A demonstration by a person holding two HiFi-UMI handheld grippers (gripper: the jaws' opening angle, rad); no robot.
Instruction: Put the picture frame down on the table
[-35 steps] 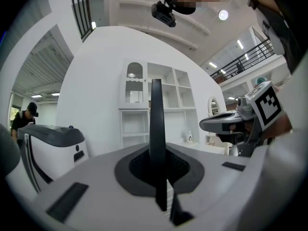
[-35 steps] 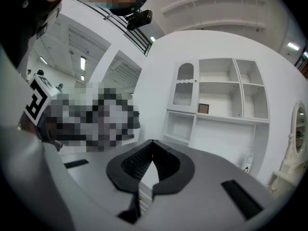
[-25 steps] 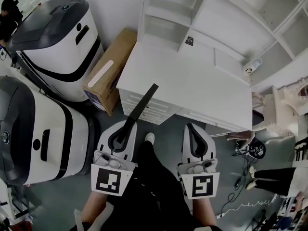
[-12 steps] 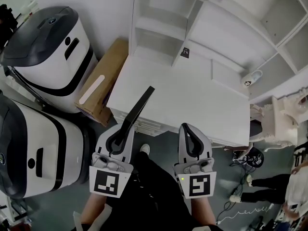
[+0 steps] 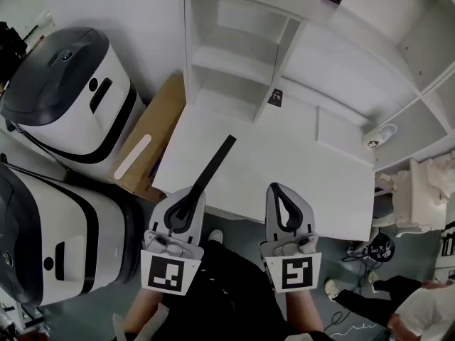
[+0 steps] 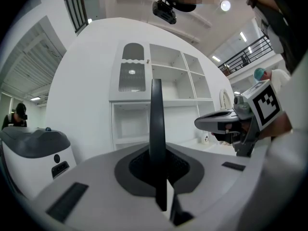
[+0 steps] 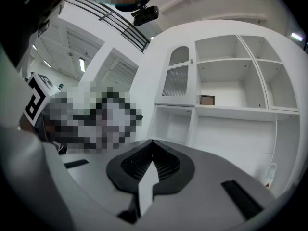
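Left gripper: the left gripper (image 5: 188, 203), at 7 o'clock in the head view, was seen clamped on the picture frame (image 5: 212, 168), whose thin dark edge was pinched upright between the pads.
Right gripper: the right gripper (image 5: 282, 196) was held just beside the left one, at its 3 o'clock, with the jaws closed together and nothing between them.
Picture frame: it was carried edge-on and pointed toward 1 o'clock, its far end above the near left part of the surface; contact with the surface could not be told.
Surface: the white surface (image 5: 313, 169) was spread at 12 o'clock ahead of both grippers, with a small dark tag (image 5: 276, 96) near its far edge.
Cardboard box: a cardboard box (image 5: 146, 144) was wedged beside the surface at 10 o'clock.
Machines: two white-and-dark machines (image 5: 64, 91) were parked at 9 to 10 o'clock.
Shelf unit: a white shelf unit (image 5: 234, 41) was set behind the surface at 12 o'clock, with a small brown square item (image 7: 207, 100) in one compartment.
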